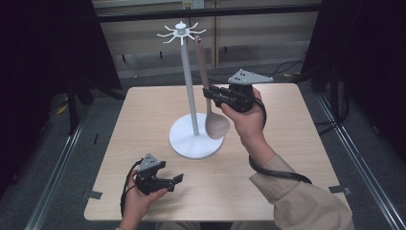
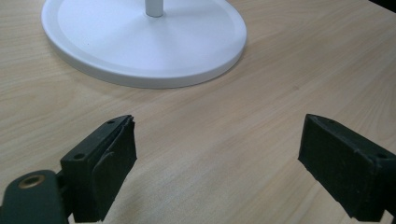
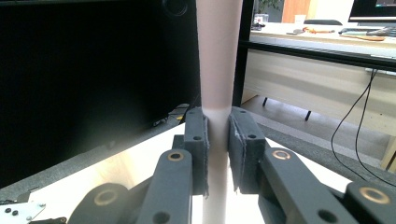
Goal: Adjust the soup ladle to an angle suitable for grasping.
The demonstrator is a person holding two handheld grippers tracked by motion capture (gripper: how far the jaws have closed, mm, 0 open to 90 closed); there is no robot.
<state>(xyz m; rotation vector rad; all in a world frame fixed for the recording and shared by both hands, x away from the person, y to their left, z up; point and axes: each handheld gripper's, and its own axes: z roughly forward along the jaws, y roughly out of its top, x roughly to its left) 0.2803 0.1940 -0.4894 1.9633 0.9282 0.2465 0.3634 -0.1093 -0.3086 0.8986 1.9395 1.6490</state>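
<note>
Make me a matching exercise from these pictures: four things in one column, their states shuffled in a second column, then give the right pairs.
Column one:
1. left gripper
2. right gripper
3. spoon
4. stand

Column two:
A. stands upright on the table, white, hooks at its top
B. jaws apart, nothing between them, low over the wood
C. held upright by its handle, bowl down beside the white base
D. jaws closed on a handle

Pairs: 1-B, 2-D, 3-C, 4-A
</note>
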